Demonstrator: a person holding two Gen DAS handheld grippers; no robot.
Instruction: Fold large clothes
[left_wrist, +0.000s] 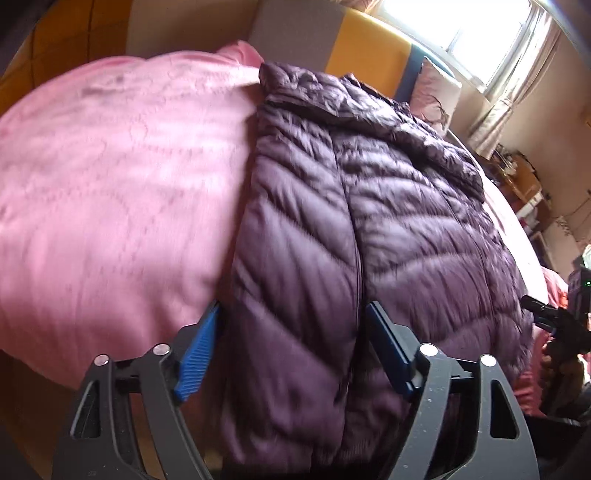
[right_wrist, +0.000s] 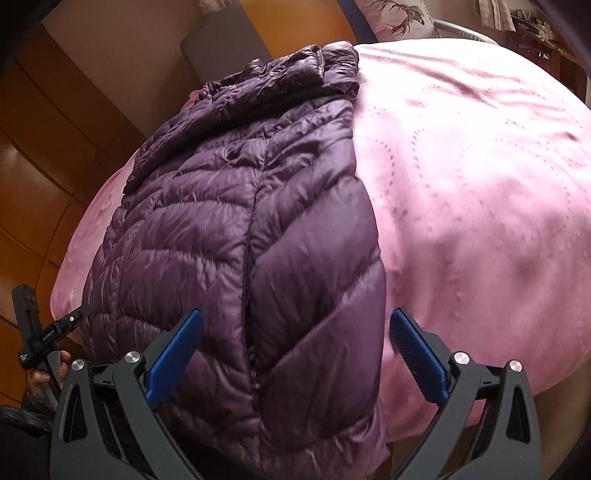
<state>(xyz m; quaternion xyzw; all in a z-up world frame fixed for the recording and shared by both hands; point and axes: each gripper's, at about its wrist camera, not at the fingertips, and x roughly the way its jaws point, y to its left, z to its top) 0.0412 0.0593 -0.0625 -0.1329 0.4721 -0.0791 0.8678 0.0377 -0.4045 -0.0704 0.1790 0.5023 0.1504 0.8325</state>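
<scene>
The jacket (left_wrist: 332, 221) lies on the pink bed (left_wrist: 110, 184), long axis running away from both grippers, hem nearest. The left gripper (left_wrist: 291, 350) and the right gripper (right_wrist: 295, 354) have spread fingers over the hem corners, pinching nothing.

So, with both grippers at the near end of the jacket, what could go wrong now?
1. The jacket is puffy and slick, so the open left gripper or right gripper may pinch only the top layer.
2. It could slip out during lifting.
3. A finger at the jacket's edge might catch the pink blanket too.
</scene>
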